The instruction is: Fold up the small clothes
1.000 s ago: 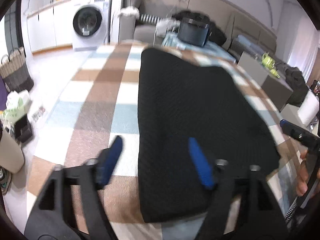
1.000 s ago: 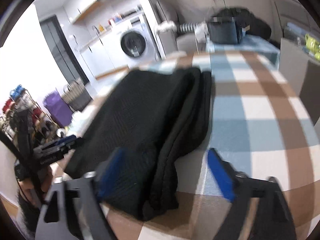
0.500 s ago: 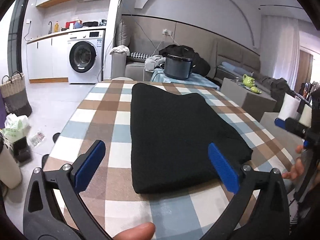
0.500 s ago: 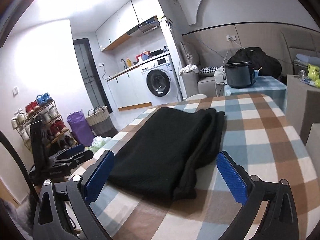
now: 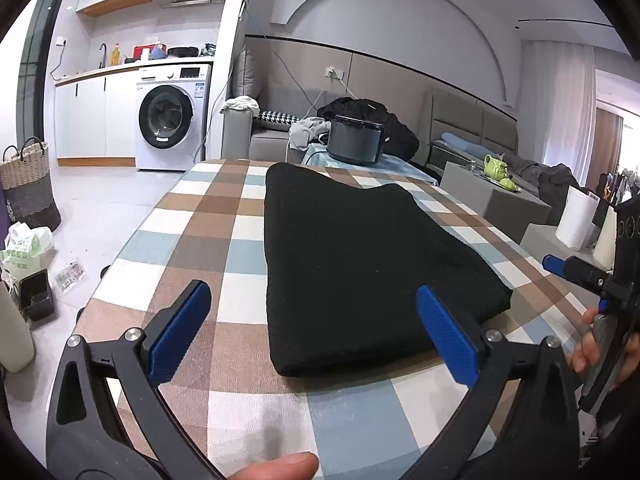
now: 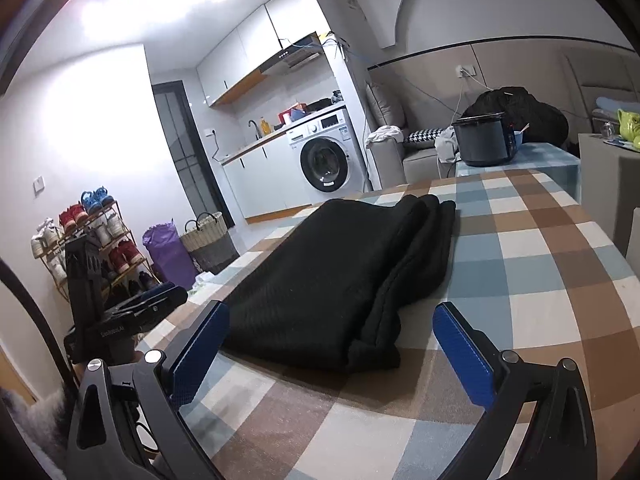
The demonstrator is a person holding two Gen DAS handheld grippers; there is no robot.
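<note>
A black knitted garment (image 5: 360,252) lies folded into a neat rectangle on the checked tablecloth (image 5: 224,236). In the right wrist view it (image 6: 332,284) shows stacked layers along its right side. My left gripper (image 5: 312,332) is open and empty, held above the table just short of the garment's near edge. My right gripper (image 6: 332,344) is open and empty, held off the garment's near corner. Each gripper shows in the other's view, the right one (image 5: 580,272) at the right edge and the left one (image 6: 140,308) at the left.
A dark pot (image 5: 354,140) stands on a small table beyond the far end. A washing machine (image 5: 170,116) and a woven basket (image 5: 26,184) are on the left. Grey blocks (image 5: 496,196) with green teapots stand right. A shoe rack (image 6: 88,236) stands by the wall.
Both grippers have opened wide and pulled back and up from the garment. The garment now lies flat and still on the table.
</note>
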